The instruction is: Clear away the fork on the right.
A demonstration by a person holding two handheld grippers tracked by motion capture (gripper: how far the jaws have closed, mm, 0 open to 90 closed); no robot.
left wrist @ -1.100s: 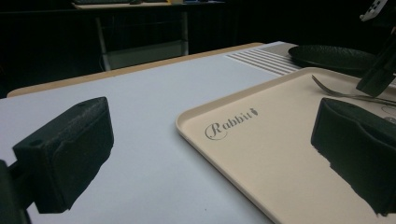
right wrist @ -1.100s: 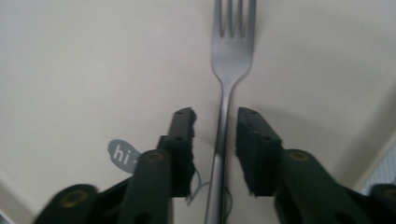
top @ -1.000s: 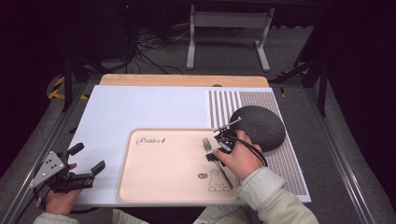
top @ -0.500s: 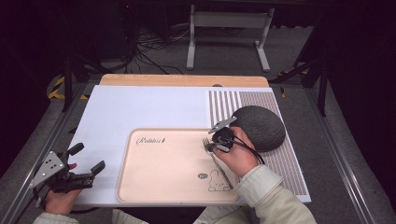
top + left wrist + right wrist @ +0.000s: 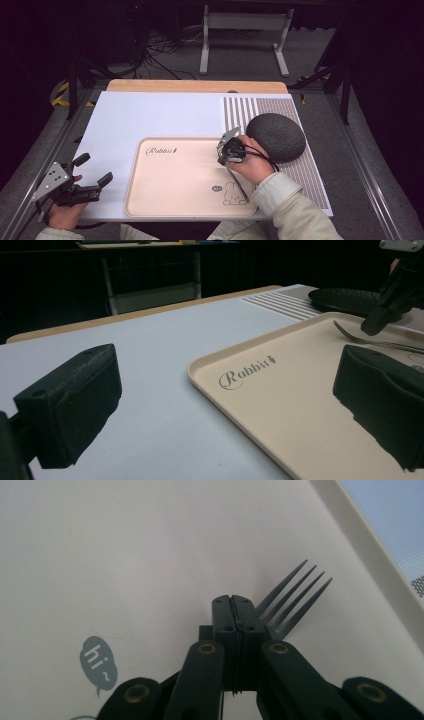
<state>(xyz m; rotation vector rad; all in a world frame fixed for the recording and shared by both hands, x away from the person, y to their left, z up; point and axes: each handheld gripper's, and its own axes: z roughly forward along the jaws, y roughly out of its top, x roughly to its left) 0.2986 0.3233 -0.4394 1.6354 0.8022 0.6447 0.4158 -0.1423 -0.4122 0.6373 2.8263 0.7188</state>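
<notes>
A metal fork (image 5: 240,189) lies on the beige "Rabbit" tray (image 5: 170,200), handle toward the person. My right gripper (image 5: 223,155) points down at the fork's neck. Its jaws are pressed together there, and the tines (image 5: 292,597) fan out just past the tips (image 5: 232,602). From the left gripper view the right gripper (image 5: 372,327) meets the fork (image 5: 380,343) while it rests on the tray (image 5: 200,372). My left gripper (image 5: 92,170) is held at the table's near left corner. It stands open (image 5: 227,400) with nothing between its pads.
A dark round textured plate (image 5: 275,136) sits on the striped mat (image 5: 240,110) just right of the right hand. A pale blue sheet (image 5: 140,115) covers the table around the tray. A metal stand (image 5: 240,25) and cables lie on the floor beyond.
The right gripper shifted a little left onto the fork's neck, and its jaws closed there. The left gripper stayed put.
</notes>
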